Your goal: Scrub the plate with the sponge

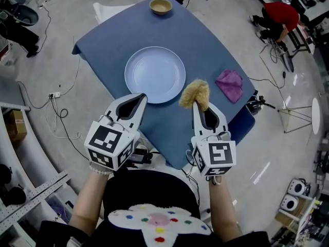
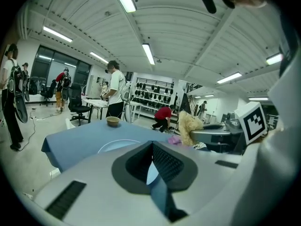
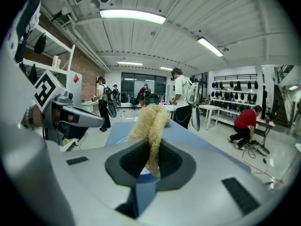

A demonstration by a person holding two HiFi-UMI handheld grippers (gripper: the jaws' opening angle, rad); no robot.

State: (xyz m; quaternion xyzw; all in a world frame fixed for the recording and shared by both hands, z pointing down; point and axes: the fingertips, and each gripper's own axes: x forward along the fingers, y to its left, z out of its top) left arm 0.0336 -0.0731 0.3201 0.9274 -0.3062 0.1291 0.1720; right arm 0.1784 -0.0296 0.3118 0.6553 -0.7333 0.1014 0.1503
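A pale blue plate (image 1: 154, 74) lies flat in the middle of the blue-covered table (image 1: 205, 45). My left gripper (image 1: 141, 99) hovers at the plate's near rim, jaws shut with nothing between them. In the left gripper view the closed jaws of the left gripper (image 2: 153, 148) meet in front of the plate (image 2: 117, 146). My right gripper (image 1: 197, 107) is shut on a tan, shaggy sponge (image 1: 195, 93), held just right of the plate's near edge. In the right gripper view the sponge (image 3: 149, 119) stands up from the pinched jaws of the right gripper (image 3: 150, 149).
A small tan bowl (image 1: 160, 5) sits at the table's far edge. A purple cloth (image 1: 230, 84) lies to the right of the plate. Cables run over the floor on the left. A person in red (image 1: 277, 17) crouches far right, and other people stand beyond the table.
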